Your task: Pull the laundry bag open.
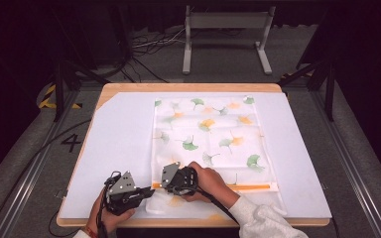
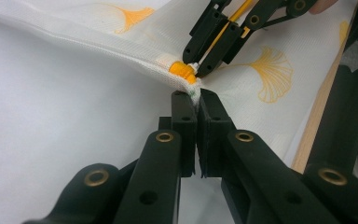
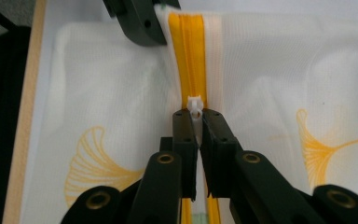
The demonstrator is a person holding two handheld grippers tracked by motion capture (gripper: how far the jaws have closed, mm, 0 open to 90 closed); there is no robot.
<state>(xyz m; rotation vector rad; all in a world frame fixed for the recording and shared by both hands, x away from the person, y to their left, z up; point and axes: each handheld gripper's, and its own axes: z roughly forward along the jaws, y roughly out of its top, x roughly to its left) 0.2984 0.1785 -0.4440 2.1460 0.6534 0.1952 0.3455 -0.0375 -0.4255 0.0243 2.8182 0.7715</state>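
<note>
Mesh bag (image 1: pixel 213 134) corner pinched by left tongs (image 2: pixel 195 95); right tongs (image 3: pixel 196 114) clamp zipper pull (image 3: pixel 195 106) (hands low).

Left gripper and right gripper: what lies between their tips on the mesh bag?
In the left gripper view, the orange zipper end on the bag's edge lies between the left gripper and the right gripper.

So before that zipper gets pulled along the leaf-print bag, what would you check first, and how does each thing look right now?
1. Left gripper clamped on the bag's corner fabric: ok.
2. Right gripper shut on the white zipper pull: ok.
3. Pull at the end of the orange zipper, full track ahead: ok.
4. Mesh bag lying flat on the white mat: ok.
5. Whether the slider will run freely: cannot tell.
</note>
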